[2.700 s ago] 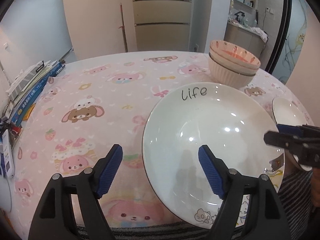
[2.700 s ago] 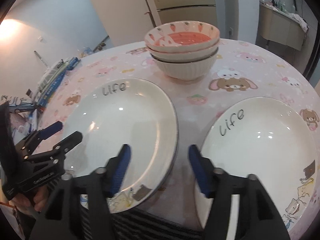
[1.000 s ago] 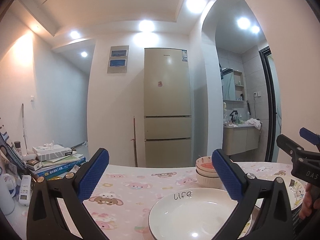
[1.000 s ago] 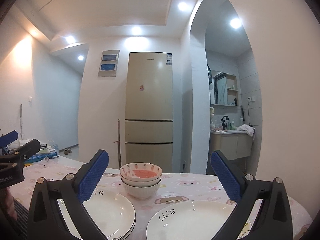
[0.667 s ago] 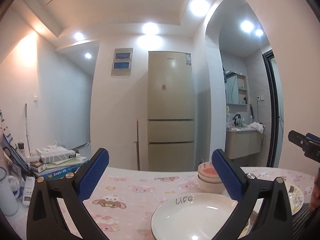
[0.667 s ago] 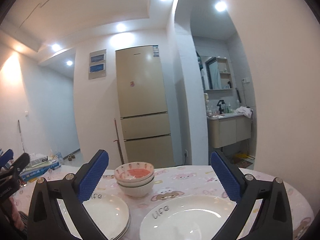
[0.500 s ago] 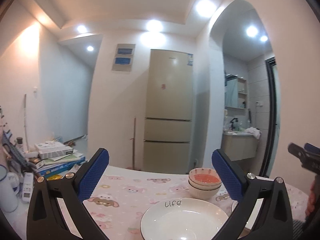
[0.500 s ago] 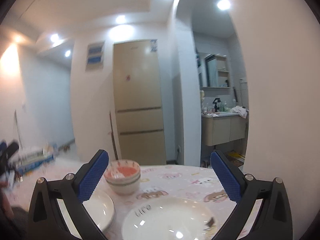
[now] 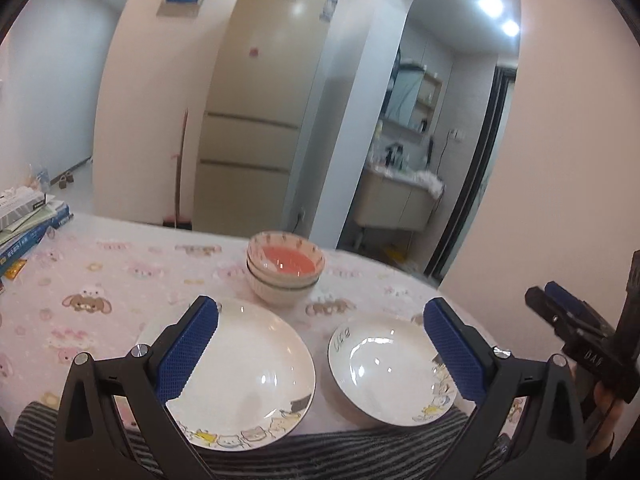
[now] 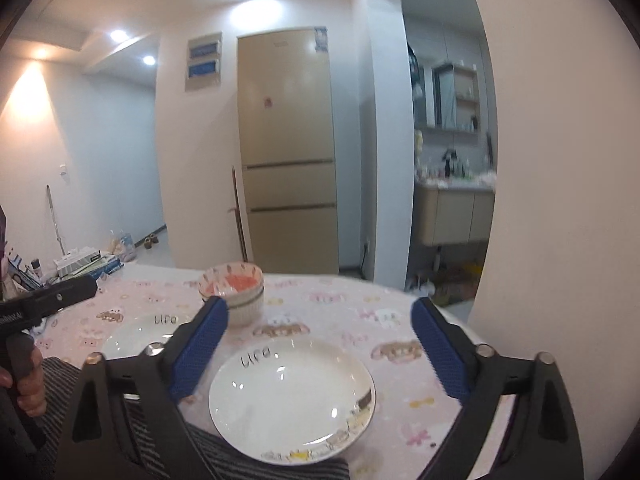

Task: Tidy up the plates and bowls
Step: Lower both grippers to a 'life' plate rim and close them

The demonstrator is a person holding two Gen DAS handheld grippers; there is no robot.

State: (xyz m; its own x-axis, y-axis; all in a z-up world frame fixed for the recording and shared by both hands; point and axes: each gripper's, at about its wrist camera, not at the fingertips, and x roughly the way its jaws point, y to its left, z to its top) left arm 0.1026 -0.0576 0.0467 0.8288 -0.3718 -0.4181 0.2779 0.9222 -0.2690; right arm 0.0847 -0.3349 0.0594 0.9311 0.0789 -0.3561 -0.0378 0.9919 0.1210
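Note:
Two white plates with cartoon rims lie on the pink tablecloth near the front edge. In the left wrist view the left plate (image 9: 244, 364) and the right plate (image 9: 384, 368) sit side by side. A stack of bowls (image 9: 285, 266), the top one with a red inside, stands behind them. My left gripper (image 9: 320, 348) is open and empty, raised above the plates. My right gripper (image 10: 316, 352) is open and empty above the right plate (image 10: 292, 396). The left plate (image 10: 140, 338) and the bowls (image 10: 234, 286) show further left.
The round table (image 9: 100, 280) carries a pile of books and boxes (image 9: 24, 220) at its left edge. A beige fridge (image 9: 260, 120) stands behind the table. A washroom with a sink cabinet (image 9: 396, 204) opens at the right.
Both grippers have tilted down from facing the room to facing the table. They were narrower 2.7 s ago and now stand wide open. Plates and bowls have not moved.

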